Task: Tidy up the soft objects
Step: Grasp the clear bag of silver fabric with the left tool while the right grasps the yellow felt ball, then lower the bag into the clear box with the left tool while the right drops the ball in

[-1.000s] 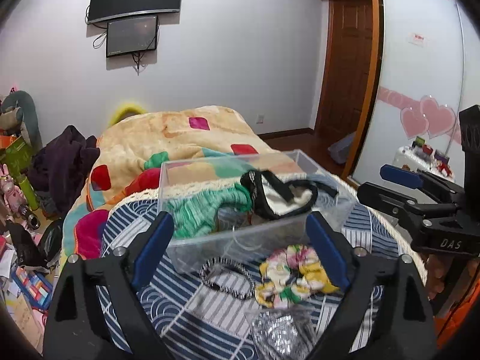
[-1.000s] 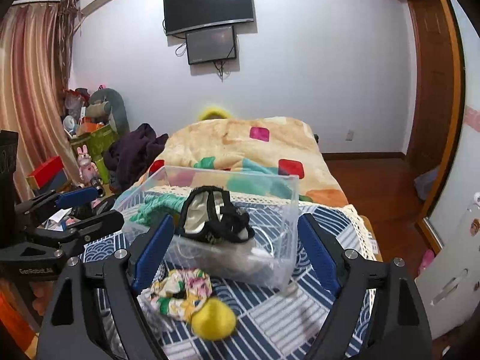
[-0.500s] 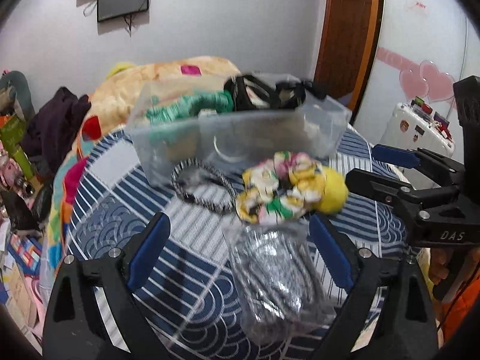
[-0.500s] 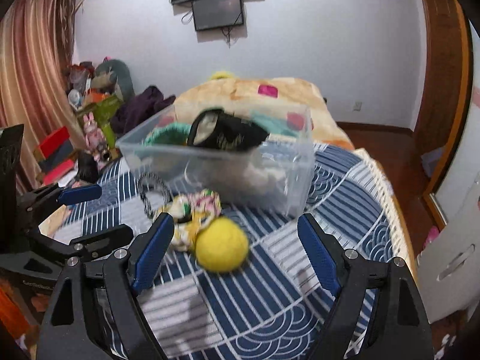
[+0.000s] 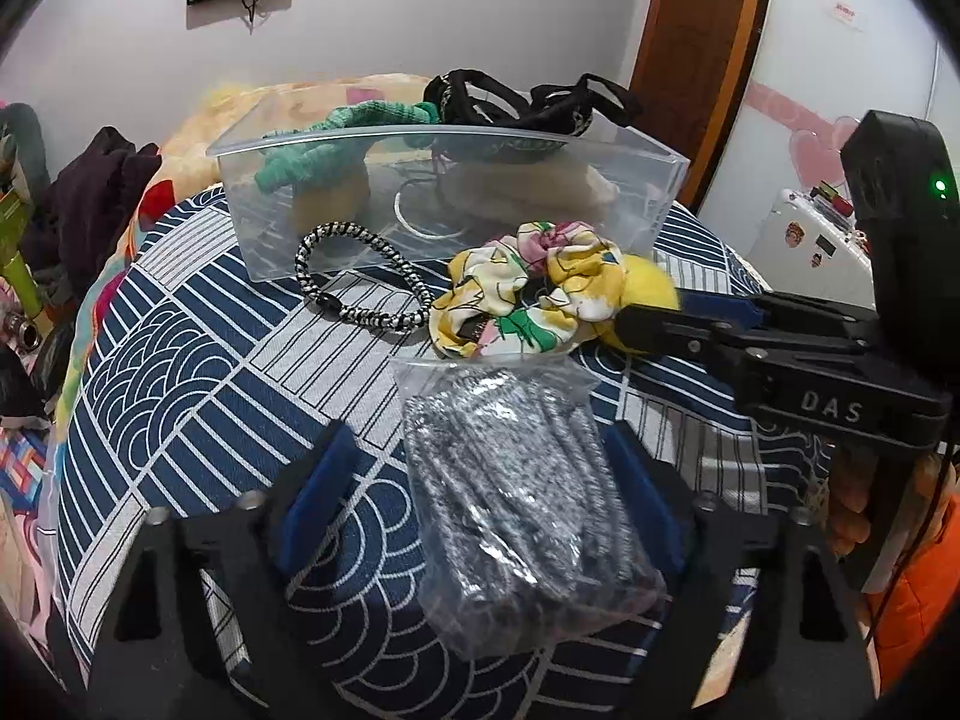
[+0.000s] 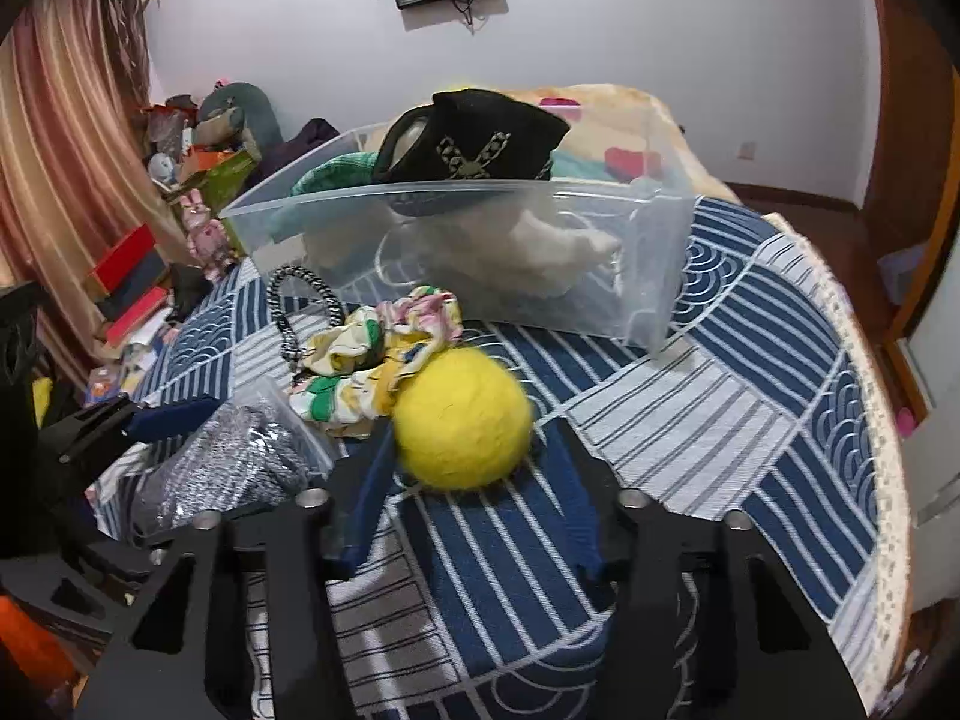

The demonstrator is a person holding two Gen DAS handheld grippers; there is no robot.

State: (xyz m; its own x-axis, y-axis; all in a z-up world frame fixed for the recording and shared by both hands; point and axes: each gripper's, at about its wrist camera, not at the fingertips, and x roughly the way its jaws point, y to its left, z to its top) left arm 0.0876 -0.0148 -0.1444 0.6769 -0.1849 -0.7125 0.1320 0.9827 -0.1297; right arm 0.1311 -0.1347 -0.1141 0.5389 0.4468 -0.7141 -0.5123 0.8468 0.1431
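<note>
A: Where is the left hand-held gripper [image 5: 480,480] sitting?

B: It is hanging low over the desk [image 5: 180,372], with its blue pads [image 5: 318,486] straddling a clear bag of silvery grey fabric [image 5: 516,498]. The pads are standing apart on either side of the bag, and whether they are pressing its plastic, I cannot tell.

A: And the right hand-held gripper [image 6: 474,492]?

B: Its pads are flanking the yellow felt ball [image 6: 462,417], which is resting on the patterned blue-and-white cloth. The left pad is lying right against the ball; the right one is nearly hidden behind it, so a firm grip is not something I can confirm. The jaws are roughly ball-width apart.

A: What is lying around them?

B: A floral scrunchie [image 5: 528,294] is touching the ball on its far side. Just beside the scrunchie, a black-and-white braided loop [image 5: 360,276] is leaning against the clear plastic bin [image 5: 456,138].

A: What is the bin holding?

B: A green knitted piece [image 5: 324,144] is draping over its near wall, a black strappy item [image 5: 522,102] is sitting on top, and pale fabric is showing through the side.
</note>
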